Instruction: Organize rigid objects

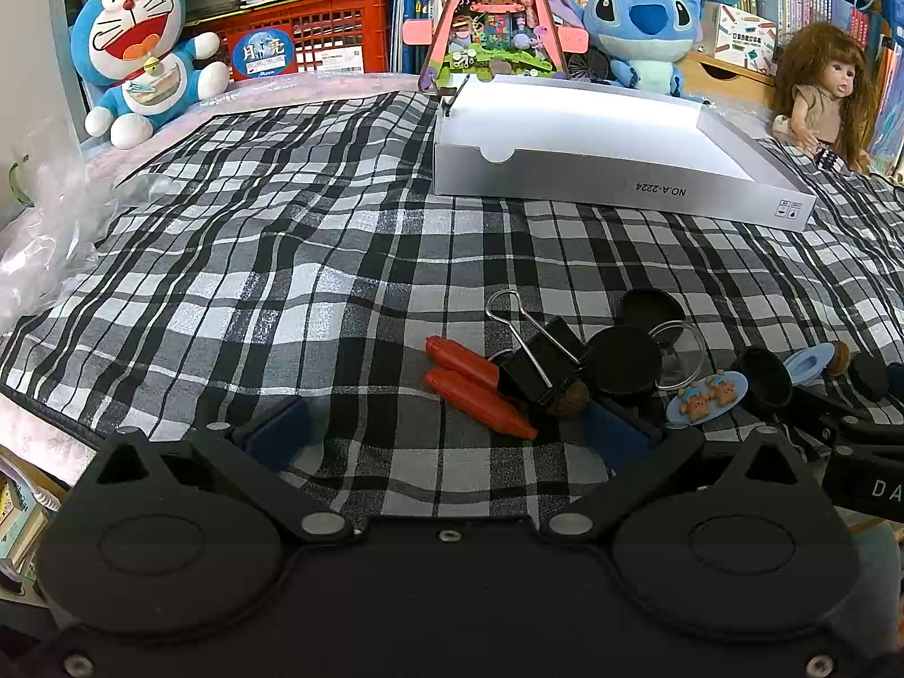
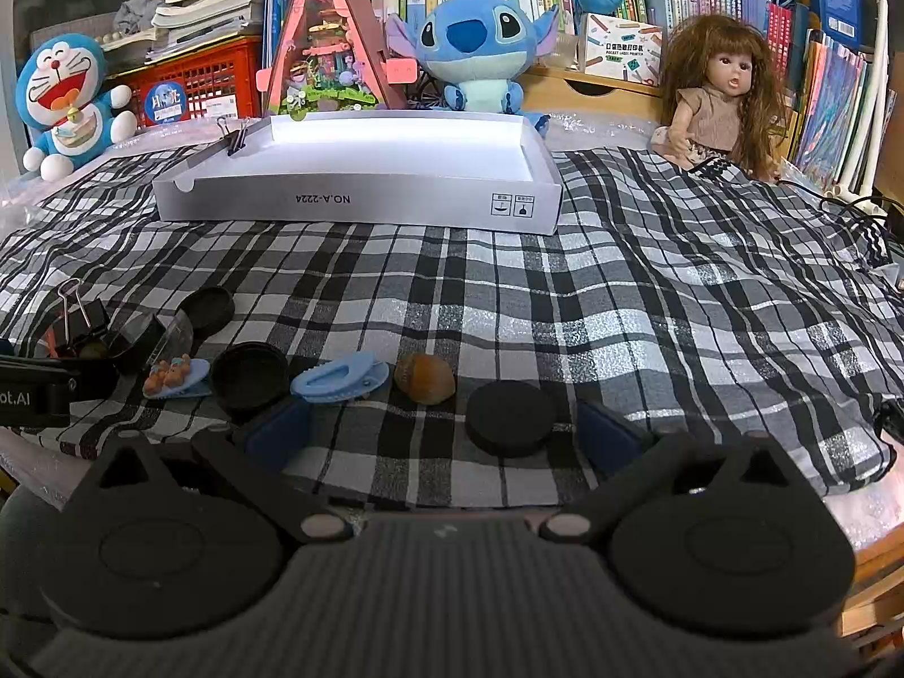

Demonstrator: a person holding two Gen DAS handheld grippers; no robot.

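Note:
A pile of small objects lies near the front of the checked cloth: two red crayons, a black binder clip, black round lids, a bear clip. My left gripper is open just in front of the crayons, holding nothing. In the right wrist view a black disc, a brown nut, a blue clip and a black lid lie in a row. My right gripper is open, the disc between its fingers. A white box stands behind, a small binder clip on its rim.
Behind the box stand a Doraemon plush, a pink triangular model house, a Stitch plush and a doll. Bookshelves and a red crate fill the back. Crumpled plastic lies at the left.

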